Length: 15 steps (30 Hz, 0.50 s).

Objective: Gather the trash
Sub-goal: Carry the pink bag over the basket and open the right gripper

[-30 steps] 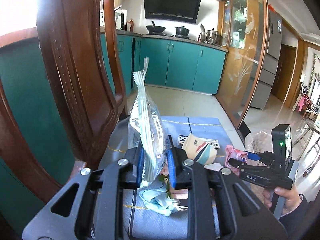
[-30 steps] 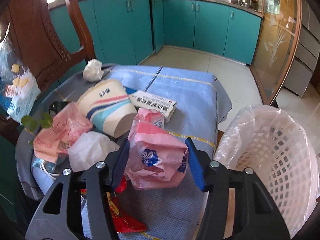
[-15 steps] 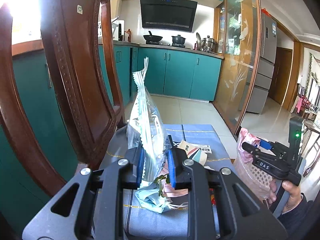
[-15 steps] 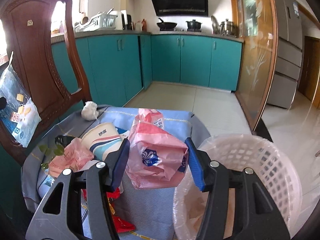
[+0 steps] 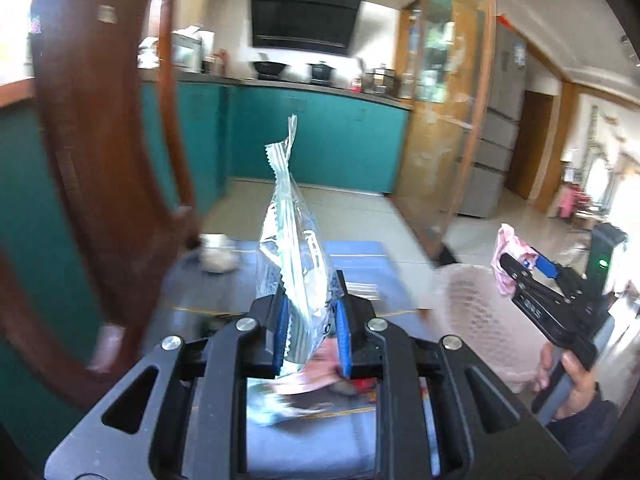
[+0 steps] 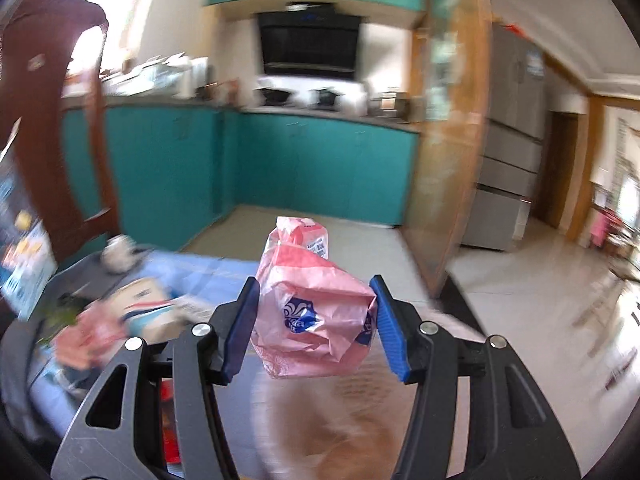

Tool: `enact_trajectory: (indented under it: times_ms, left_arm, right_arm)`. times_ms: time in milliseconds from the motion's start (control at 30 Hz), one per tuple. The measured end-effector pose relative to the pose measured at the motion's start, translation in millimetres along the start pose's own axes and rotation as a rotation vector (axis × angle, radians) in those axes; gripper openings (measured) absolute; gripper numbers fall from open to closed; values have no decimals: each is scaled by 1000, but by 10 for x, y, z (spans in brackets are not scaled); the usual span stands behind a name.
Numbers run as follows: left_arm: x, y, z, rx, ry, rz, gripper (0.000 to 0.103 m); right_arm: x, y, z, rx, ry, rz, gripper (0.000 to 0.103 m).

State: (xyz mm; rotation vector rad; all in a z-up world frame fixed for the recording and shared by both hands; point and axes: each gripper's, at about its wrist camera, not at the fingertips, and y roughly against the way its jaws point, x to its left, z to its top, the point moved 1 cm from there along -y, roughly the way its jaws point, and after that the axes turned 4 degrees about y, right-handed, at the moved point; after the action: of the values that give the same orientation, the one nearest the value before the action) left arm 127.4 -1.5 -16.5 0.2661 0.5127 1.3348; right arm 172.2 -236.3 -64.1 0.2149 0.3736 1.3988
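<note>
My left gripper (image 5: 311,332) is shut on a clear plastic wrapper (image 5: 292,248) that stands upright between its blue pads, above the blue-clothed table (image 5: 304,448). My right gripper (image 6: 314,324) is shut on a crumpled pink tissue pack (image 6: 316,308); its pads touch the pack's sides. In the left wrist view the right gripper (image 5: 510,268) holds the pink pack (image 5: 508,252) over the white lined basket (image 5: 476,312). More trash lies on the table: a paper cup (image 6: 148,308), a pink wrapper (image 6: 86,336), a white paper ball (image 5: 218,254).
A carved wooden chair (image 5: 100,168) stands close at the left of the table. Teal kitchen cabinets (image 5: 320,144) and a glass door (image 5: 440,120) are behind. A red wrapper (image 6: 168,420) lies near the table's front edge. Tiled floor lies to the right.
My right gripper has lifted the pink pack higher and rightward over the basket. My left gripper has swung right with the clear wrapper held. Both views are motion-blurred now.
</note>
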Motion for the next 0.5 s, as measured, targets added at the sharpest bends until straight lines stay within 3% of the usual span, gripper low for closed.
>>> enact_trajectory:
  times_ms: [267, 500]
  left_arm:
    - [-849, -645, 3, 105, -97, -317, 21]
    - [-1592, -1433, -210, 282, -115, -504, 24]
  right_arm:
    - [-846, -195, -262, 161, -255, -104, 56]
    - [-927, -310, -388, 226, -272, -168, 56]
